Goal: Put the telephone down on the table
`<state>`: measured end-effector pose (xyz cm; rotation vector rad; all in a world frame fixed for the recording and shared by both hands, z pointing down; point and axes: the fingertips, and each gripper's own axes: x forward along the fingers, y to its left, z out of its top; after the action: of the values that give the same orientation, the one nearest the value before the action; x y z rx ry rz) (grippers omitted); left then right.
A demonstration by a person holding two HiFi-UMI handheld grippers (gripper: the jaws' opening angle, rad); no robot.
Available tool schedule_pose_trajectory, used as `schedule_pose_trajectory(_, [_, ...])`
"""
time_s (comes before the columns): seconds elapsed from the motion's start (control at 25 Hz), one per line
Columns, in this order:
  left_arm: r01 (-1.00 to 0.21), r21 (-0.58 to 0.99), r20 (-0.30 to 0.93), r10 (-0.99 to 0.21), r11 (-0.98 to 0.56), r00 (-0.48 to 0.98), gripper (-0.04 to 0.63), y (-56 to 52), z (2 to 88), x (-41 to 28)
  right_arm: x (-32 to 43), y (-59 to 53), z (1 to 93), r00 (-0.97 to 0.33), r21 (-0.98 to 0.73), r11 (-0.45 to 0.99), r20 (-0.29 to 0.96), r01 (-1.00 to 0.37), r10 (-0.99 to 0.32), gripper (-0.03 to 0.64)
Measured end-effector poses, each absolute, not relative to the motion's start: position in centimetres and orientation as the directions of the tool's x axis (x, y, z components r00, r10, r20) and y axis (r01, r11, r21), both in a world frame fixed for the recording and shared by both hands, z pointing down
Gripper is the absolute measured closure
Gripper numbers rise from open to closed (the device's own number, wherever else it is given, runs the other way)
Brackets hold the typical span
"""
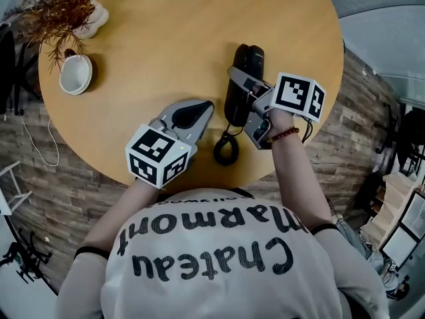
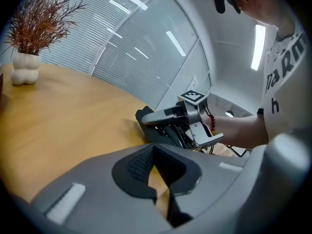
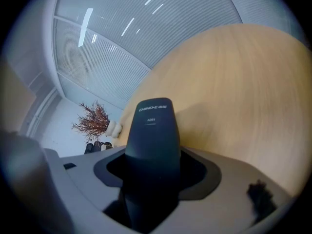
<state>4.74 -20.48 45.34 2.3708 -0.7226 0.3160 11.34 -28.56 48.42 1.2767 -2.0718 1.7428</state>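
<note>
Black telephone [image 1: 247, 60] clamped in the fingers of the right gripper [image 3: 152, 172], at the right near part of the round wooden surface [image 1: 166, 38], coiled cord [image 1: 226, 150] lying just nearer, left gripper [image 1: 201, 113] to its left, fingers closed together on nothing, white cup [image 1: 75, 74] far left.

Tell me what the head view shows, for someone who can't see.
A person's right hand-held gripper grips a black telephone over a round wooden table. The left hand-held gripper is empty nearby; a white cup and dried plant stand far left.
</note>
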Motion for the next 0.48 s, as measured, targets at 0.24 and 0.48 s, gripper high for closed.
schedule_pose_trajectory(0.24, [-0.575,0.508,0.384,-0.429,-0.642,0.817,0.591,-21.6,45.7,2.7,9.6,-29.6,49.6,-0.572,-0.648,-0.005,0.676,-0.762,-0.465,0.321])
schedule_pose_trajectory(0.48, [-0.586,0.512,0.385,-0.442,-0.628,0.81,0.591,-21.5,45.8,2.1,9.2,-29.5,49.9,-0.511,-0.56,0.017,0.744,-0.828,-0.43,0.321])
